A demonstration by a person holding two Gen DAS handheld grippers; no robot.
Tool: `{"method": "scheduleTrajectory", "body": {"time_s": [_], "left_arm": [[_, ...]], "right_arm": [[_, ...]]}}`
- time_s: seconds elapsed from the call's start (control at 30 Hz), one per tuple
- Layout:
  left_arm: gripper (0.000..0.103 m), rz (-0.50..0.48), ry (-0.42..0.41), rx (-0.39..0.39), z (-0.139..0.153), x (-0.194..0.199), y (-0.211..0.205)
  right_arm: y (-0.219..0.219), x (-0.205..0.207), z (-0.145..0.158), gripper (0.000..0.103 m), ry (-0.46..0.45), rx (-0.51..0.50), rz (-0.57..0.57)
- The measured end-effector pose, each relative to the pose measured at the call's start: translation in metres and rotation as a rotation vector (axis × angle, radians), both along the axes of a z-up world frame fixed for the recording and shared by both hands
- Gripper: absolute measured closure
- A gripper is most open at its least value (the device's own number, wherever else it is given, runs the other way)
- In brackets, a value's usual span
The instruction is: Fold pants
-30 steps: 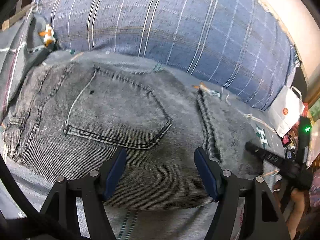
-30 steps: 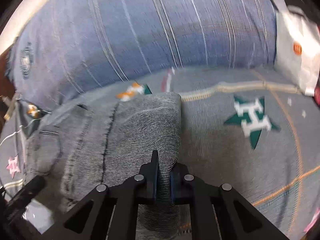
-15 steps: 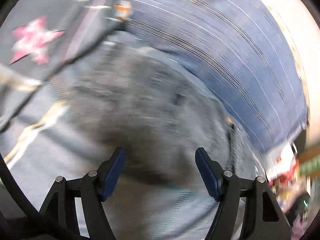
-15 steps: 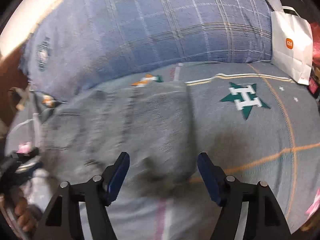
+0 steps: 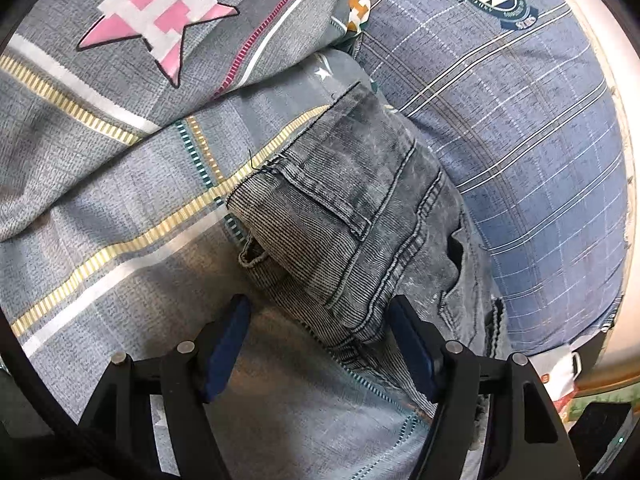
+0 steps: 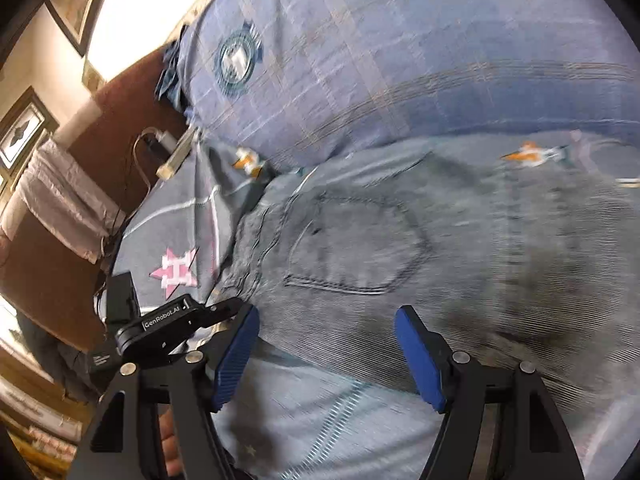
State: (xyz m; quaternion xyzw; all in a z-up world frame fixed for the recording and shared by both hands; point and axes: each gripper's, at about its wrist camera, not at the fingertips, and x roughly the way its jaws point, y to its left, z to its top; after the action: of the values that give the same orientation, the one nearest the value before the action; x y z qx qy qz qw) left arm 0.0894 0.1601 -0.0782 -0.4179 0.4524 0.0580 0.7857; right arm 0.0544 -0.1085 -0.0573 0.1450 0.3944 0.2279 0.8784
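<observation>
Your left gripper has its blue fingers spread wide apart, and nothing is pinched between them. The near folded end of the pants reaches into the gap, lying closer to the right-hand finger; whether the cloth touches that pad you cannot tell from this view. Your right gripper has just been opening: its fingers stand wide apart over the near edge of the pants, with no cloth caught between the pads.

From your left wrist view, the pants are a grey, washed denim bundle, folded over on itself, with seams, a belt loop and the waistband showing. They lie on the bed sheet, a grey sheet with yellow, white and teal stripes, and their far side rests against the blue plaid pillow. A pink star with a white letter H is printed on the raised fold of sheet beyond the pants.

From your right wrist view, blurred by motion, a back pocket faces up on the pants, and the blue plaid pillow with its round crest rises behind them. Your left gripper shows at the left edge of the pants, black, with white lettering on its body. Beyond it stand a brown headboard and framed pictures on the wall.
</observation>
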Motion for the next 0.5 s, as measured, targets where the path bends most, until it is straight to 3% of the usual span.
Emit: {"method": "scheduleTrajectory", "body": {"time_s": [0.07, 0.13, 0.17, 0.2, 0.33, 0.4, 0.47, 0.5], "left_arm": [[0.032, 0.027, 0.005, 0.016, 0.002, 0.008, 0.001], [0.044, 0.050, 0.023, 0.023, 0.002, 0.019, 0.006], [0.062, 0.048, 0.042, 0.032, 0.001, 0.025, 0.005], [0.065, 0.040, 0.050, 0.033, 0.000, 0.029, 0.004], [0.065, 0.006, 0.053, 0.030, 0.001, 0.036, -0.002], [0.052, 0.020, 0.037, -0.023, -0.003, 0.037, 0.001], [0.053, 0.026, 0.029, -0.036, -0.003, 0.036, 0.001], [0.060, 0.021, 0.034, -0.019, -0.003, 0.036, 0.000]], "right_arm": [[0.006, 0.007, -0.007, 0.029, 0.001, -0.035, -0.015], [0.012, 0.011, -0.012, 0.029, -0.003, -0.045, -0.012], [0.012, 0.013, -0.013, 0.029, 0.000, -0.047, -0.010], [0.013, 0.017, -0.016, 0.029, 0.008, -0.045, -0.005], [0.014, 0.035, -0.025, 0.029, 0.059, -0.008, 0.048], [0.015, 0.039, -0.033, 0.029, 0.082, -0.012, 0.064], [0.015, 0.043, -0.042, 0.030, 0.110, -0.014, 0.066], [0.015, 0.045, -0.045, 0.030, 0.116, -0.010, 0.067]]}}
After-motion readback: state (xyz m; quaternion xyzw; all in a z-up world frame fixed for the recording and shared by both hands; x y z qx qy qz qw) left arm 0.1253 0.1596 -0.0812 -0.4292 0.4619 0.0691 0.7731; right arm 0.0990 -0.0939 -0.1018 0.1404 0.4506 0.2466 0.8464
